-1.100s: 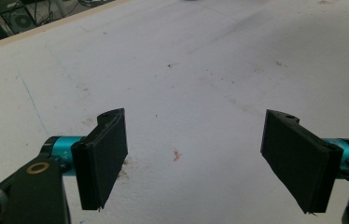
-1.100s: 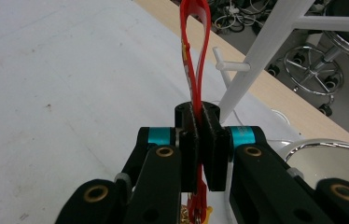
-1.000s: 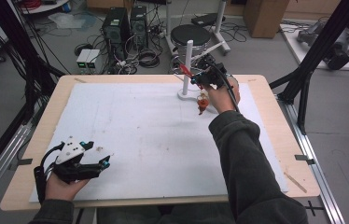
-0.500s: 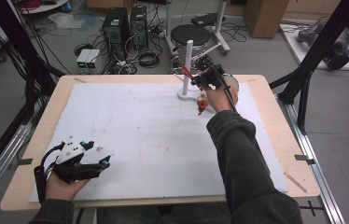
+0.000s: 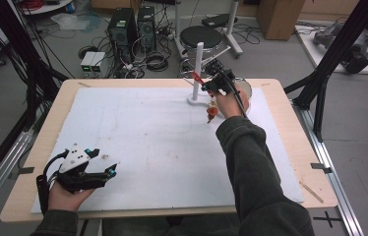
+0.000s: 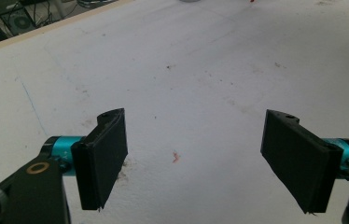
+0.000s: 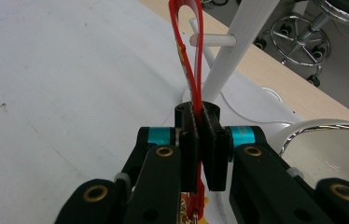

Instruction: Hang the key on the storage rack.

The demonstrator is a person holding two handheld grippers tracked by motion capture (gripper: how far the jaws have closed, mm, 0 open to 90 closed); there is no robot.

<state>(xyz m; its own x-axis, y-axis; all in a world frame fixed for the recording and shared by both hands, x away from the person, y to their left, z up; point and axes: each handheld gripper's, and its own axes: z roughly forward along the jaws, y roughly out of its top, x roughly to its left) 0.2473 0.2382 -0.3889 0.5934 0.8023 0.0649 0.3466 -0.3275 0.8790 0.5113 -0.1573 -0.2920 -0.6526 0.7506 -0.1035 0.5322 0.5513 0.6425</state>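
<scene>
left hand-held gripper (image 6: 193,158) gapes — right hand-held gripper (image 7: 199,140) clamped.

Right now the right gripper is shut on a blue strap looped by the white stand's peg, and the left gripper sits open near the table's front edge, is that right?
Not quite: the strap is red, not blue, as the right gripper view shows. The rest holds: the right gripper is shut on it by the white stand and its peg, and the left gripper sits open near the table's front edge.

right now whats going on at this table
A person works with a gripper in each hand. The right gripper is shut on a red strap loop, holding its open end up by the side peg of a white stand at the table's far edge. The left gripper rests open near the front of the white mat.
</scene>
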